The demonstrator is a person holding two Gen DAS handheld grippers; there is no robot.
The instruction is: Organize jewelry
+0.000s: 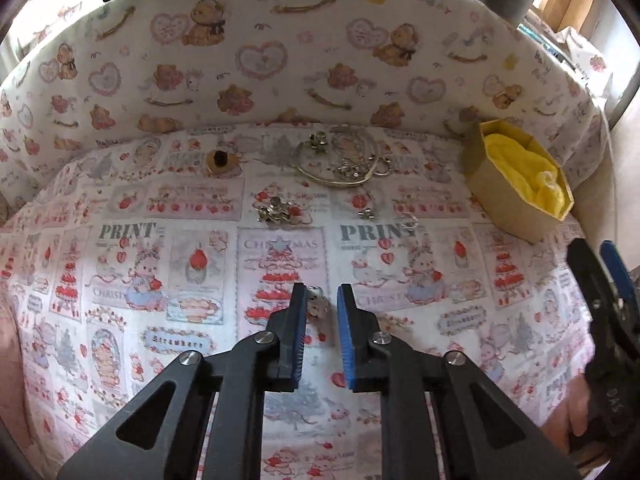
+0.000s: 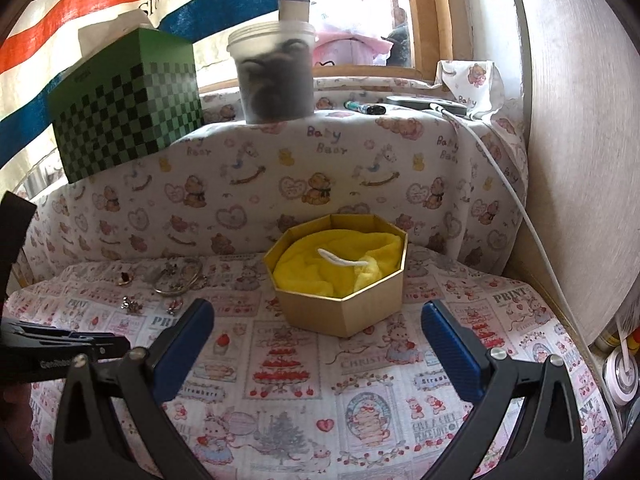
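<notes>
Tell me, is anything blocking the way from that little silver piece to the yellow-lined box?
Nothing visible: only printed cloth lies between the silver piece at the left gripper and the box.

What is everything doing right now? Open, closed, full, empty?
left gripper: fingers pinched on a small silver charm.
right gripper: fingers wide open, holding nothing.
gold box: open, no lid on it, yellow cloth inside, no jewelry visible in it.
plastic tub: upright, lid on.
silver bangles: in a loose heap, outside the box.
</notes>
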